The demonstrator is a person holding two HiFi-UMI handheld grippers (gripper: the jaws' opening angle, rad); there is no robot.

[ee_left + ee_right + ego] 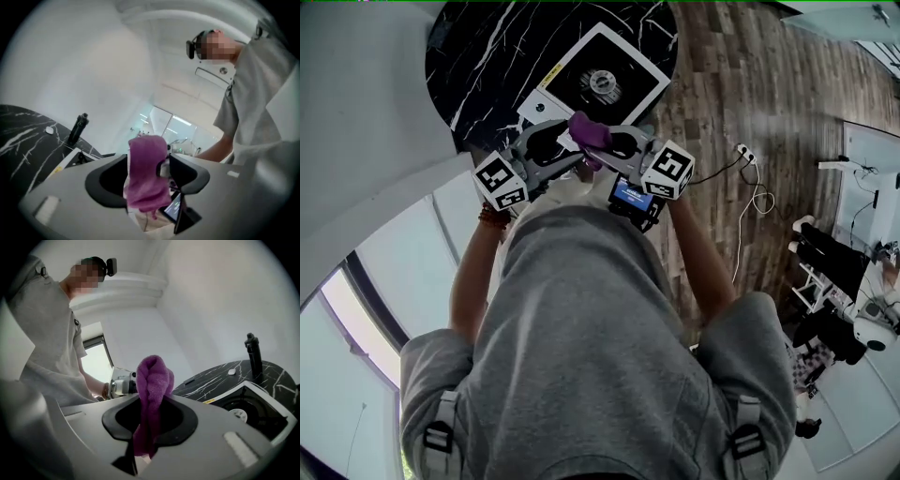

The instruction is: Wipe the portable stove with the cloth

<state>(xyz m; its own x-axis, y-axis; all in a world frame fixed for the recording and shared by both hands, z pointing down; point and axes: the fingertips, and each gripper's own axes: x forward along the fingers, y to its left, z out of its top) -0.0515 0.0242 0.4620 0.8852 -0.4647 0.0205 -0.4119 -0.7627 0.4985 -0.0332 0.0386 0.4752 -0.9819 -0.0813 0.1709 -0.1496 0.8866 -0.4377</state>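
Overhead, the head view alone showed both grippers facing each other before the person's chest, clear of the stove (600, 80) on the black marble table (478, 56), with wooden floor (741, 84) alongside. Only the gripper views resolved the jaws. Right gripper (151, 422): fingers nearly together, pinching the purple cloth (153, 380), which bunched above them and hung below. Left gripper (147, 171): fingers spread wide, the cloth hanging in the gap, neither pad seen pressing on it. The right gripper view also showed a black upright cylinder (253, 355) standing on the table beyond the stove.
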